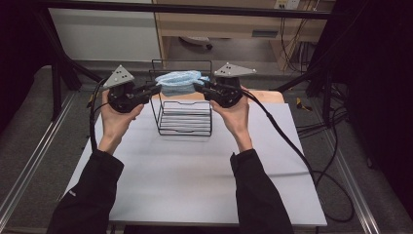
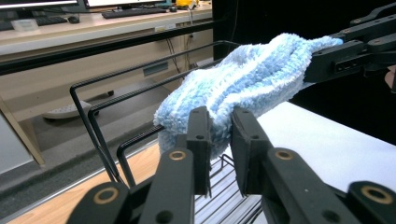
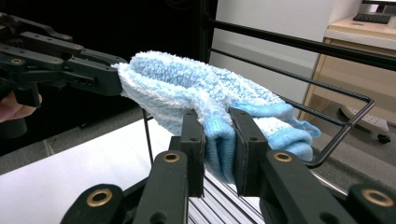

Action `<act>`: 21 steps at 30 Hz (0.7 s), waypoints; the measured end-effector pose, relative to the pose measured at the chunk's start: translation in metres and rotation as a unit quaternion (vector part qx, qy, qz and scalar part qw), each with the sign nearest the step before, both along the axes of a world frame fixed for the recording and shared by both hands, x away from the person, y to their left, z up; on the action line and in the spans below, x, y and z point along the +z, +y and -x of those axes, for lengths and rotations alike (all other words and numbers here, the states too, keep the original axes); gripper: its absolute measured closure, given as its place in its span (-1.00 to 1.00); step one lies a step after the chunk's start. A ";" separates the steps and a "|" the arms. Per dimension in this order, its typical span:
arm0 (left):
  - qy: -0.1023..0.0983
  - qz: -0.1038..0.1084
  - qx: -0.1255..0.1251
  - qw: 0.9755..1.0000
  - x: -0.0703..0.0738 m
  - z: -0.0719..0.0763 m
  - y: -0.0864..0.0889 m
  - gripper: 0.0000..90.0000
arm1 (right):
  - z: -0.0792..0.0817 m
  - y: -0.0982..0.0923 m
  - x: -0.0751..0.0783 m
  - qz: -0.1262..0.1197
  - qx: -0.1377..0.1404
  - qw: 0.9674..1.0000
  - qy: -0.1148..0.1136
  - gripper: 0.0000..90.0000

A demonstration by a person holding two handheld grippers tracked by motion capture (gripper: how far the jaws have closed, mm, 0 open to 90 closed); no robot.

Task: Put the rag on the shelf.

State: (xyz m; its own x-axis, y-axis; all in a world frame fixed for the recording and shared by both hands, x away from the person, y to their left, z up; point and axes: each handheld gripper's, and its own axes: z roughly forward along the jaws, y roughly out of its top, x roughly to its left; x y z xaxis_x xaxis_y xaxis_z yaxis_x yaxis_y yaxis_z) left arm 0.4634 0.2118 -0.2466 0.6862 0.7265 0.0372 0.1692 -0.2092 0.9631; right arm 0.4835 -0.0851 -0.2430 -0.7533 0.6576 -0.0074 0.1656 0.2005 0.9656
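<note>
Up above the black wire rack (image 1: 185,117), a fluffy blue sock (image 1: 179,82) hangs stretched between both tongs. The left tongs (image 1: 155,87) are clamped on the sock's left end and the right tongs (image 1: 198,87) on its right end, where the smoother cuff shows in the right gripper view. Below, the rack stands at the far side of the grey tabletop (image 1: 195,180), between the person's two hands

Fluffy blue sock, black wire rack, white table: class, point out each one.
Fluffy blue sock (image 2: 243,84), left gripper view, middle of its body.
Black wire rack (image 1: 185,119), high view, its slatted base.
White table (image 1: 195,170), high view, bare top.
</note>
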 end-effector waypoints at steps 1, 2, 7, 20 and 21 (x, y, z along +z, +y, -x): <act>0.002 0.003 0.001 1.000 0.002 0.000 0.001 0.69 | 0.000 0.000 0.000 0.001 0.001 1.000 0.000 0.72; 0.004 0.009 0.001 1.000 0.005 0.000 0.002 0.65 | 0.000 0.000 0.000 0.002 0.002 1.000 -0.001 0.72; 0.016 0.037 0.017 0.999 0.023 -0.003 0.008 0.50 | 0.000 0.000 -0.001 0.010 0.005 1.000 -0.003 0.73; 0.067 0.032 0.015 0.997 0.040 -0.023 -0.001 0.90 | 0.001 -0.001 -0.006 0.016 0.015 1.000 -0.012 0.71; 0.070 0.029 0.009 0.997 0.038 -0.023 -0.002 0.94 | 0.001 -0.002 -0.006 0.015 0.016 1.000 -0.012 0.71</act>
State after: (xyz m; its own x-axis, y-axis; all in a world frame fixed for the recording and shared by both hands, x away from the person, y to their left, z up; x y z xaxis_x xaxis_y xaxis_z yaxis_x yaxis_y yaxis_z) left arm 0.4861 0.2095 -0.2083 0.6687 0.7367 -0.1001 0.3060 -0.1499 0.9402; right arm 0.4828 -0.0869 -0.2491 -0.7738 0.6318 -0.0459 0.1343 0.2344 0.9628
